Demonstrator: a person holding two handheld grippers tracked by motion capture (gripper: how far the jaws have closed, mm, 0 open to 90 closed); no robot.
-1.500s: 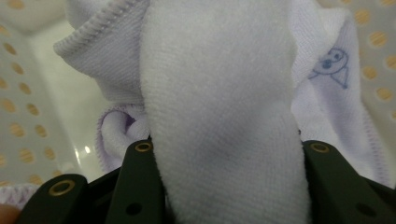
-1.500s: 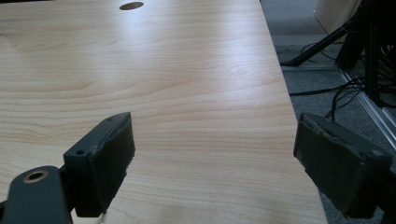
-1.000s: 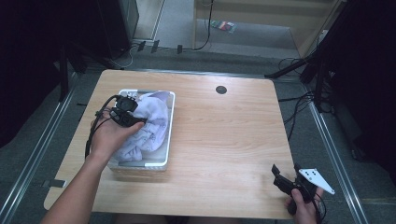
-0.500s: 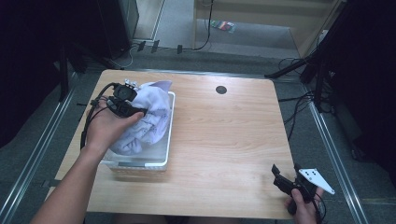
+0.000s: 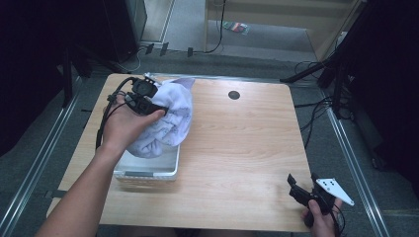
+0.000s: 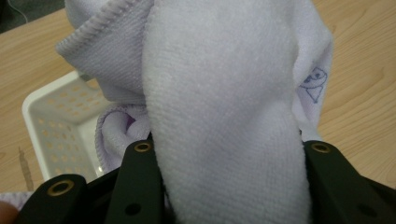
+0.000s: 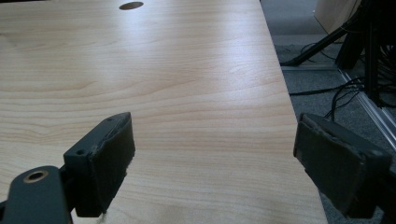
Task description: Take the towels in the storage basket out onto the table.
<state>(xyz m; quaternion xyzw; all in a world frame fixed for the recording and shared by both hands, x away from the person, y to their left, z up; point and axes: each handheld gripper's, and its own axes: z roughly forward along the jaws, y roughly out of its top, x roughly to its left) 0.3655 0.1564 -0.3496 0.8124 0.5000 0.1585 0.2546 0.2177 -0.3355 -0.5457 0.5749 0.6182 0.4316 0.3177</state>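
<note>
Lilac terry cloth fills the grip of the left gripper (image 5: 148, 104), whose jaws pinch a thick fold of the towel (image 5: 165, 118) above a white perforated basket (image 5: 148, 170) at the desk's nine o'clock side. In the left gripper view the towel (image 6: 224, 116) bulges up between the two black jaws, with a small purple print on its edge at three o'clock and the basket (image 6: 51, 126) below at eight o'clock. Part of the towel hangs into the basket; the rest is bunched against the person's left hand (image 5: 123, 128). At five o'clock on the wooden desk (image 5: 237, 148), the right gripper (image 5: 304, 185) sits near the edge, its jaws spread wide over bare wood. A dark round hole (image 5: 234, 95) marks the desk at twelve o'clock.
</note>
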